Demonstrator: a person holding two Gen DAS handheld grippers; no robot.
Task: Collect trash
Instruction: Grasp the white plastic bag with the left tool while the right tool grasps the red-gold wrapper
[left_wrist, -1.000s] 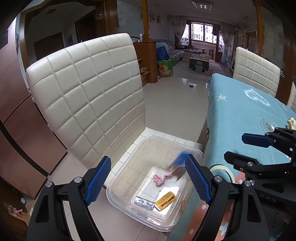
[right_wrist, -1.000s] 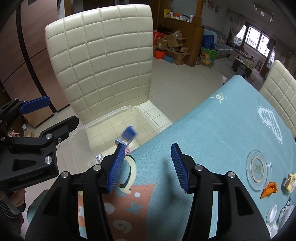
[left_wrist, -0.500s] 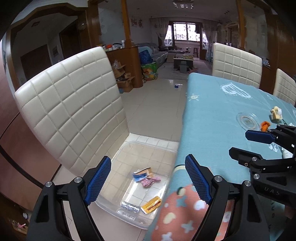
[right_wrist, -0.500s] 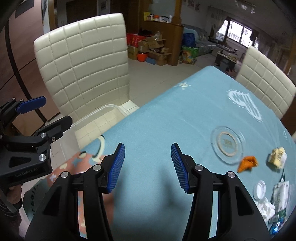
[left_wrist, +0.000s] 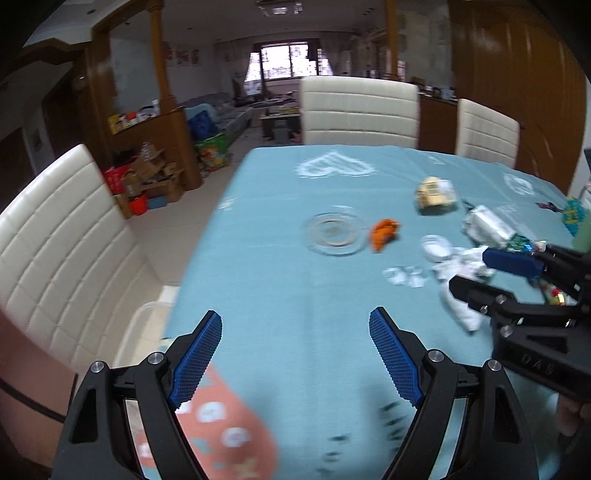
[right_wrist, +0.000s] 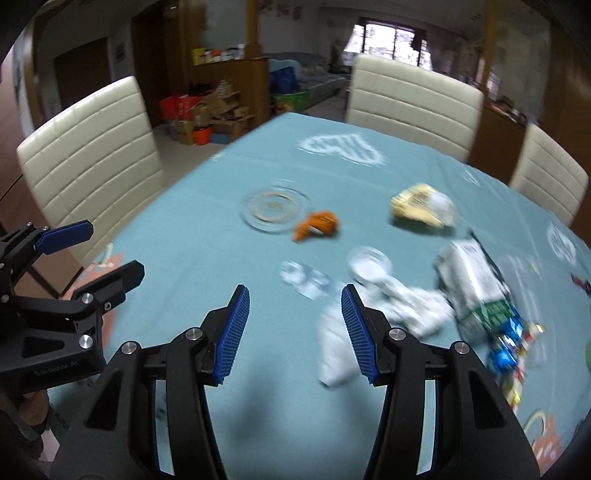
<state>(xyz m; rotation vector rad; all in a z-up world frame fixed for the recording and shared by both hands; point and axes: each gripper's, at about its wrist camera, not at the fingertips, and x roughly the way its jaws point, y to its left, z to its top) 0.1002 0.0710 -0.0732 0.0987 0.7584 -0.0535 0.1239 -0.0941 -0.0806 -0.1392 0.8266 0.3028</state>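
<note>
Trash lies on the blue tablecloth: an orange wrapper (left_wrist: 384, 232) (right_wrist: 317, 225), a yellow crumpled bag (left_wrist: 434, 192) (right_wrist: 421, 208), a clear blister pack (right_wrist: 304, 278) (left_wrist: 404, 275), a white lid (right_wrist: 369, 262), white tissues (right_wrist: 406, 306) and a white-green packet (right_wrist: 472, 284). My left gripper (left_wrist: 295, 358) is open and empty over the table's near left part. My right gripper (right_wrist: 295, 328) is open and empty, just short of the blister pack and tissues. A corner of the clear bin (left_wrist: 144, 317) shows at the table's left edge.
A glass coaster (left_wrist: 334, 234) (right_wrist: 275, 208) lies mid-table. Cream chairs stand on the left (left_wrist: 55, 243), at the far end (left_wrist: 358, 110) and at the far right (left_wrist: 485, 133). Colourful wrappers (right_wrist: 509, 347) lie at the right edge.
Both grippers swung right, away from the bin beside the chair, and now face the table and its trash. The item dropped a second ago lies in the bin. Both stay open.
</note>
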